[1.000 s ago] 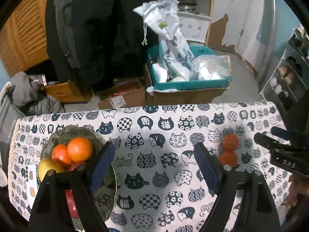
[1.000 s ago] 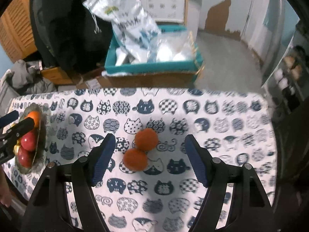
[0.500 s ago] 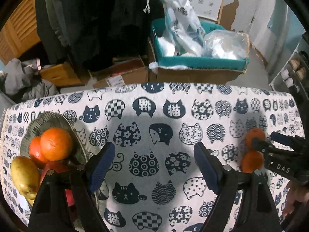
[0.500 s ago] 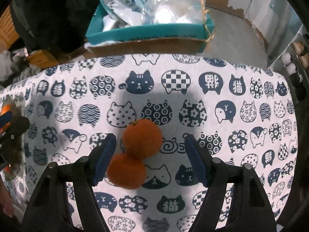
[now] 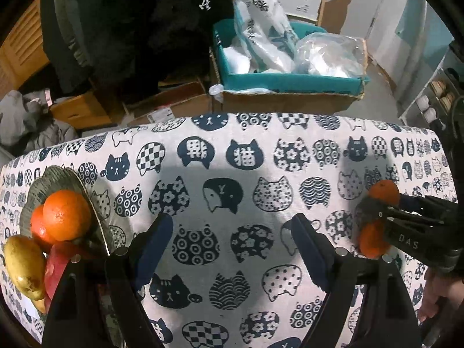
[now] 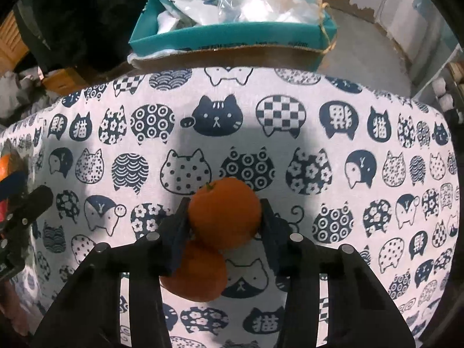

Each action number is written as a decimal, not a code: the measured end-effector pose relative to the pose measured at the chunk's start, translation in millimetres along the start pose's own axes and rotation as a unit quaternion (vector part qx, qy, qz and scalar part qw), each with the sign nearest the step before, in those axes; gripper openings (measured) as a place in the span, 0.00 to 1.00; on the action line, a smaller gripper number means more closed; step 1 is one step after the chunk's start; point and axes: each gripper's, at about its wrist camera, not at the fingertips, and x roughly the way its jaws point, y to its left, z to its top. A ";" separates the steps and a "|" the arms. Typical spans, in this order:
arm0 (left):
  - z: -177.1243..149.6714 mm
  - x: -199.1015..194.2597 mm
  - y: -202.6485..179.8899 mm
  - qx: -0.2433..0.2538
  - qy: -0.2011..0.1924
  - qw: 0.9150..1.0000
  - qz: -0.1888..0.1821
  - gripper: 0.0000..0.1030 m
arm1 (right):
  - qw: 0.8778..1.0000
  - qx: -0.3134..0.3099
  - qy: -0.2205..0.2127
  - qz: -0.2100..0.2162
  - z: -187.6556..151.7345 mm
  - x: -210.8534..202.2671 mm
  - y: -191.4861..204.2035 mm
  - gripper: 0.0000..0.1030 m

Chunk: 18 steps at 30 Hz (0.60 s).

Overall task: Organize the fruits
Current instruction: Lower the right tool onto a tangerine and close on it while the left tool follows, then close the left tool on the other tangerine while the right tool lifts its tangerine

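Observation:
Two tangerines lie touching on the cat-print tablecloth (image 6: 333, 156). My right gripper (image 6: 224, 226) is shut on the far tangerine (image 6: 224, 211); the near tangerine (image 6: 197, 278) lies just below it by the left finger. In the left wrist view the right gripper (image 5: 377, 214) holds the far tangerine (image 5: 382, 191) above the near tangerine (image 5: 371, 240). My left gripper (image 5: 232, 246) is open and empty over the cloth. A grey-green dish (image 5: 58, 179) at the left holds oranges (image 5: 66, 214), a yellow fruit (image 5: 23, 264) and a red fruit (image 5: 58, 269).
Beyond the table's far edge stand a teal box with plastic bags (image 5: 290, 66), cardboard boxes (image 5: 174, 104) and dark hanging coats (image 5: 130, 29). A shoe rack (image 5: 435, 98) stands at the right.
Both grippers moved forward and lower over the table. My right gripper went from open around the tangerines to shut on the far tangerine. The left gripper stayed open.

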 end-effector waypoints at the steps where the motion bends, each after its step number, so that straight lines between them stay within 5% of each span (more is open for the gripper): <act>1: 0.0 -2.7 -2.0 0.000 -0.002 1.000 -0.004 0.83 | 1.000 0.005 -0.004 0.001 0.0 -2.9 -2.0 0.43; 18: -6.7 -6.6 -71.2 0.043 0.010 0.997 -0.061 0.83 | 0.998 0.043 -0.045 -0.034 -41.5 -59.9 -56.6 0.43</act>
